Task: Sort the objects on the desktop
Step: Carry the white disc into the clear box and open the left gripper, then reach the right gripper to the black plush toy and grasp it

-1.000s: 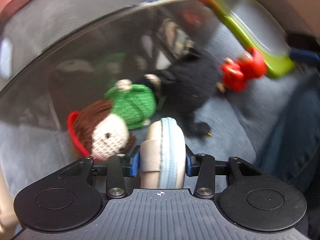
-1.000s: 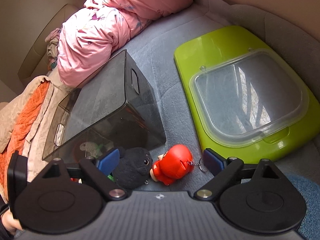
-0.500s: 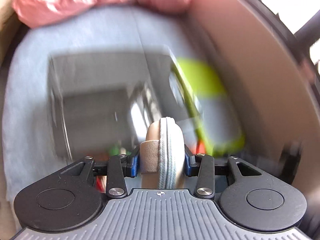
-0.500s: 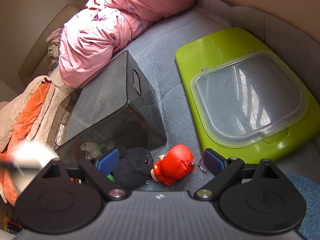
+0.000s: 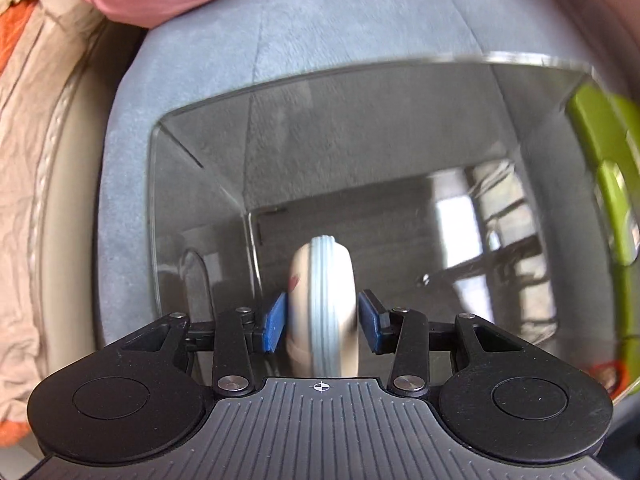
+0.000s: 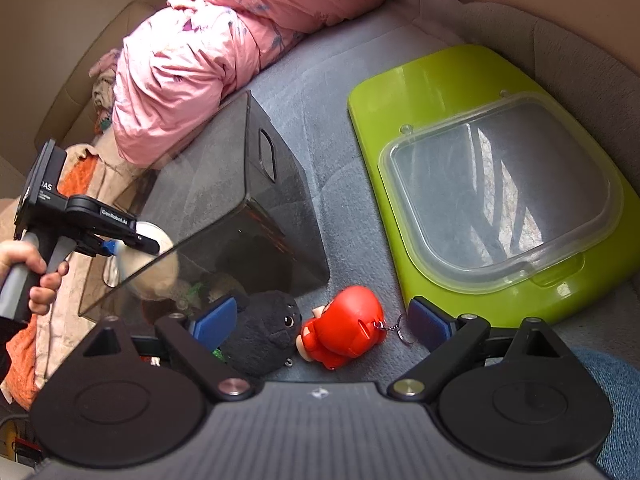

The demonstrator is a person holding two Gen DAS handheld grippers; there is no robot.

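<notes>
While the left gripper (image 5: 322, 320) hangs over the open top of the smoky clear bin (image 5: 400, 160), its jaws are clamped on a small zipped pouch (image 5: 322, 304), pale with a grey-blue zip band, and the pouch sits upright between the blue pads; seen from the right wrist, the same gripper (image 6: 120, 246) and its pouch (image 6: 146, 256) sit at the bin's near-left edge, with a hand (image 6: 28, 276) on the grey handle; the picture is blurred there, so I cannot tell whether the pouch is fully inside the rim or over it. The right gripper (image 6: 320, 322) is spread wide and holds nothing; between its pads, on the grey sofa cushion (image 6: 320, 92), lie a black plush toy (image 6: 262, 332) and a red figure keychain (image 6: 344, 328), touching head to head, just beside the bin's corner; a green-lidded tray (image 6: 440, 92) lies well apart to the right.

My judgement of the risks: if the pouch is let go too near the rim, it may catch the wall and tip out onto the cushion; the bin stands on soft upholstery, so a knock from the left gripper could shift or rock it; the two toys lie so close that closing the right jaws on one may nudge or drag the other, and the keychain's ring may snag.
</notes>
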